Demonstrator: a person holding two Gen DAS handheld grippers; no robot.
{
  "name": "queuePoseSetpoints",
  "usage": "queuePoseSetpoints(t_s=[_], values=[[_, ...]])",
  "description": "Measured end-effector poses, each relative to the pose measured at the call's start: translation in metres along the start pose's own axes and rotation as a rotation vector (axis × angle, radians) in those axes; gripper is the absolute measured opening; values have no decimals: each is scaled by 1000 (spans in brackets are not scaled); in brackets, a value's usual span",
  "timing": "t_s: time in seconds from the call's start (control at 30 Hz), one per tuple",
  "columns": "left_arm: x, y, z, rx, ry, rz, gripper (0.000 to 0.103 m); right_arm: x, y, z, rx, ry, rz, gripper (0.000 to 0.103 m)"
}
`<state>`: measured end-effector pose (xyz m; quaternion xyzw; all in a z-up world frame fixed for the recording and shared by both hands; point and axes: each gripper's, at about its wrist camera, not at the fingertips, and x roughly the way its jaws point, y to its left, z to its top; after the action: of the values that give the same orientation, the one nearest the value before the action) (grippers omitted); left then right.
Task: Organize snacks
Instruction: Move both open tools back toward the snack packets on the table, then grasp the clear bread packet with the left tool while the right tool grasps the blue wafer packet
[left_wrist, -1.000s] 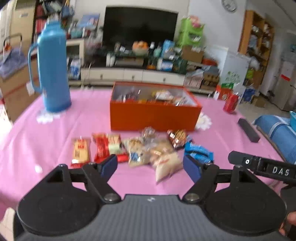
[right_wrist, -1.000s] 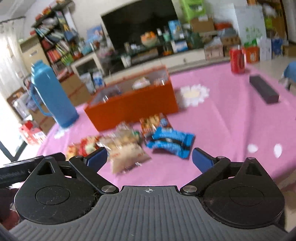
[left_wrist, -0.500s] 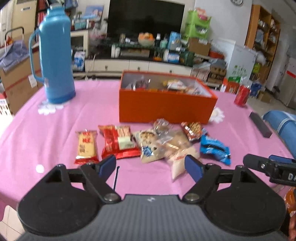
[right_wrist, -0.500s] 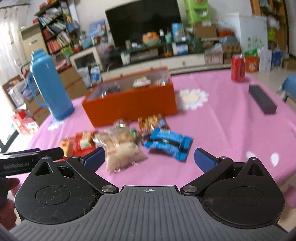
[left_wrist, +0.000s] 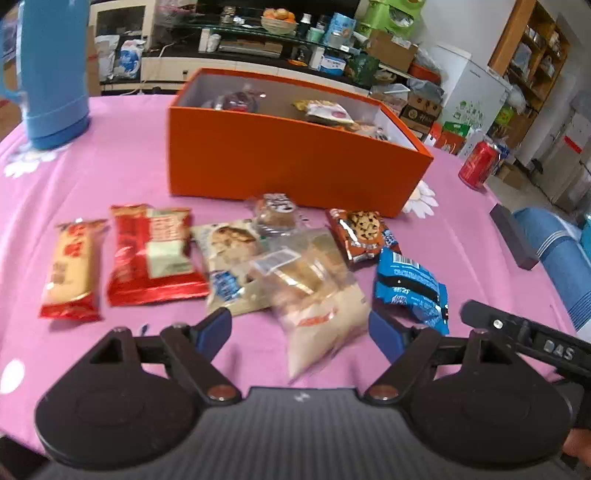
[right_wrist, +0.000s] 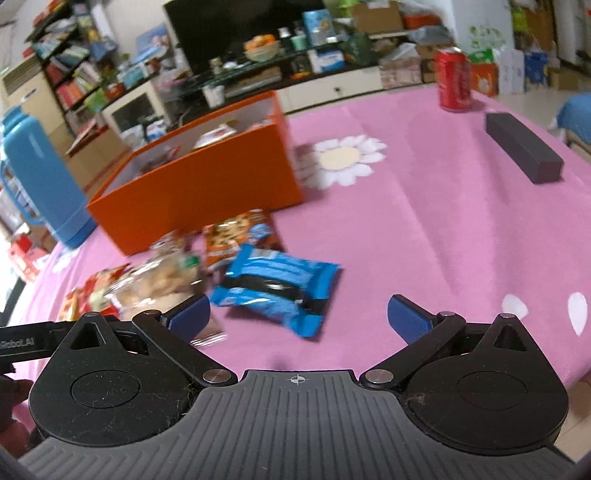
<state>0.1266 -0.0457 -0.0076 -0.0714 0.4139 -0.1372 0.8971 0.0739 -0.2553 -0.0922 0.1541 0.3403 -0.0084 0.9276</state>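
Item: clear pack (left_wrist: 325, 314) on the counter (left_wrist: 122, 173), long axis running away between your left fingers (left_wrist: 212, 328), spread wide, empty; blue pack (right_wrist: 275, 290) lies crosswise just ahead of your right fingers (right_wrist: 190, 315), likewise wide, empty; box (left_wrist: 288, 162) beyond.

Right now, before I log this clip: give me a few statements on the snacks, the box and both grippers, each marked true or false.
1. The orange box already holds some snacks. True.
2. The left gripper is shut on a packet. False: its jaws stand open, gripping nothing.
3. The blue packet lies on the cloth outside the box. True.
4. The red can stands inside the box. False: it stands on the table, apart from it.
5. The right gripper is open. True.
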Motion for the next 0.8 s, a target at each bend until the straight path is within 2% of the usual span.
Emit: queuePoseSetpoints(t_s=[0.2,0.23,0.3,0.43,0.7,0.8], values=[[30,-16,8,4,28,1,81,0,-31,-4,87,9,-37,93],[35,-18,9,4,36,7,80,1,-34,-4,100,9,-40,93],[41,-17,9,2,55,6,66,1,-37,-3,111,15,-42,93],[32,-6,5,6,62,1,61,-4,-36,-1,100,2,-39,93],[-4,47,-11,11,110,34,61,-3,-22,1,65,17,-19,93],[-13,61,-17,14,117,61,70,1,-12,0,38,26,-14,93]])
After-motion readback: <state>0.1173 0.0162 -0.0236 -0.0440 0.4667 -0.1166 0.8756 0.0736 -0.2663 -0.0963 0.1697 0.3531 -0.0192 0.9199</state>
